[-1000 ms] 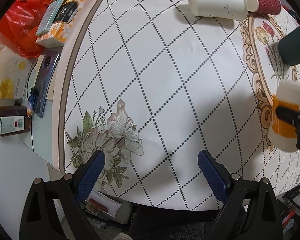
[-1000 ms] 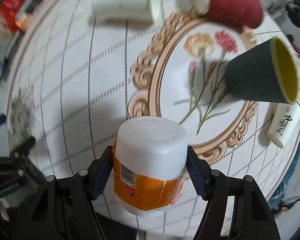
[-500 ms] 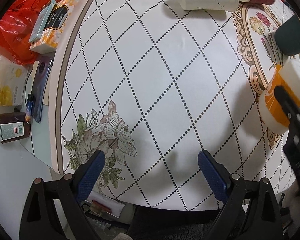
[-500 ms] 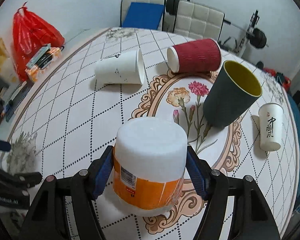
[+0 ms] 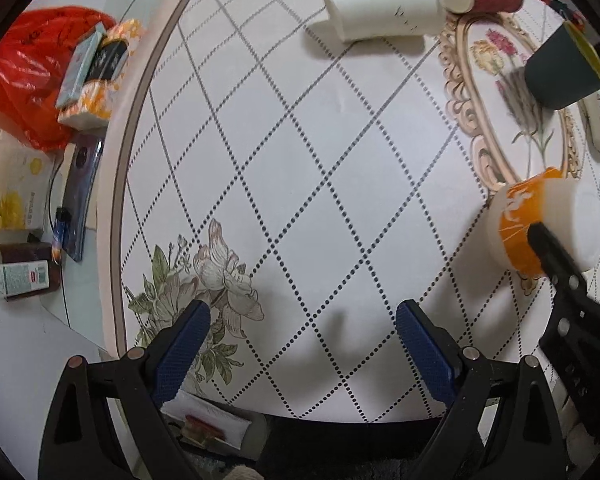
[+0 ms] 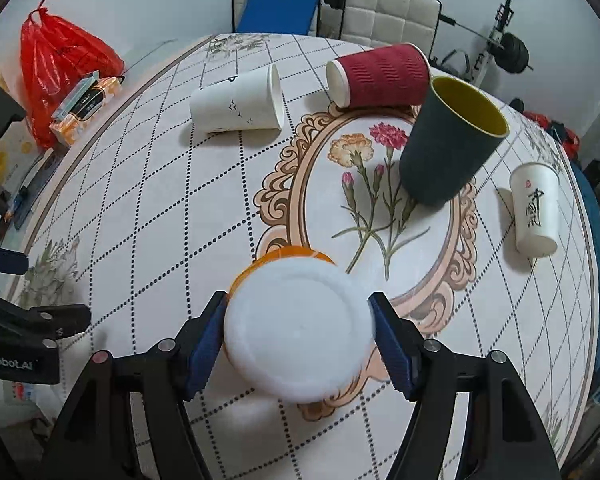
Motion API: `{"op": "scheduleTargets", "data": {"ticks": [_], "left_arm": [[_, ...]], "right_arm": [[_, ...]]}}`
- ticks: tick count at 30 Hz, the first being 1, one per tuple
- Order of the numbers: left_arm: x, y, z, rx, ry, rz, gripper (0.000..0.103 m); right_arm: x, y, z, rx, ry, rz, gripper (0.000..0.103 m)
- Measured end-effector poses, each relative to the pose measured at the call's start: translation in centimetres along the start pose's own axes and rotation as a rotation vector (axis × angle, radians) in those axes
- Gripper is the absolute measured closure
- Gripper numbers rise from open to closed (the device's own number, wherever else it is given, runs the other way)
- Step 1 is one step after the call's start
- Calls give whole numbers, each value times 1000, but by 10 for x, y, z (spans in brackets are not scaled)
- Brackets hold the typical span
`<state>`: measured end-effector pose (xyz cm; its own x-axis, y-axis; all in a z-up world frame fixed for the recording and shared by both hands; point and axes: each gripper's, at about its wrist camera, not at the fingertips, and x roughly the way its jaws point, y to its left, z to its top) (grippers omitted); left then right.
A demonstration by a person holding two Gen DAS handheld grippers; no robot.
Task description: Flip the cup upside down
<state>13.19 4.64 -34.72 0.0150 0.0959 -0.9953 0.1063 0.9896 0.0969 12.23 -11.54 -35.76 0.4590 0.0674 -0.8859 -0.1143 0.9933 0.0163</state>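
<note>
My right gripper is shut on a white foam cup with an orange band. The cup is tilted, its flat white base toward the camera, just above the patterned tablecloth. In the left wrist view the same cup hangs at the right edge, gripped by the black right gripper fingers. My left gripper is open and empty over the near edge of the table.
A white paper cup and a dark red ribbed cup lie on their sides at the back. A dark cup with yellow inside stands on the floral medallion. A small white cup lies right. Red bag and boxes sit left.
The right gripper has rotated and the foam cup has tipped, so its base now faces the right wrist camera. The left gripper has stayed open and shifted slightly.
</note>
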Motion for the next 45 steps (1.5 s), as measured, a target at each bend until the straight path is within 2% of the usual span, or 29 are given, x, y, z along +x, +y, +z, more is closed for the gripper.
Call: {"op": "scheduleTargets", "data": {"ticks": [2,5,9,11,15,19,26,30,35,45], "left_arm": [[-10,-1,-1,6,-32,-6,8],[-27,-2,-6,21,-83,-8,8],[-52,-8,-11,21,-135,-21,8],[-62,-12,-13,17,-156,-40,4],[-83,-18,-21,22,-197,-53,3],[-102,-23,-29,28,-233,-54,2],[-153,-31,-58,25,-323,-47,3],[-190,-31,-80,13,-384,-48,3],[-235,-27,-112,-4,-434,-85,3],[-284,-21,-162,-18,-501,-94,3]], "right_arm": [[-7,-1,-2,20,19,-14,15],[-24,-6,-7,81,47,-21,9],[-57,-21,-22,186,67,-50,6],[-74,-29,-30,238,79,-82,4],[-105,-43,-41,307,76,-141,4],[-131,-52,-47,318,60,-181,4],[-179,-63,-53,330,28,-161,4],[-224,-60,-55,301,-19,-167,4],[-281,-54,-62,274,-76,-171,4],[-378,-46,-89,266,-160,-158,4]]}}
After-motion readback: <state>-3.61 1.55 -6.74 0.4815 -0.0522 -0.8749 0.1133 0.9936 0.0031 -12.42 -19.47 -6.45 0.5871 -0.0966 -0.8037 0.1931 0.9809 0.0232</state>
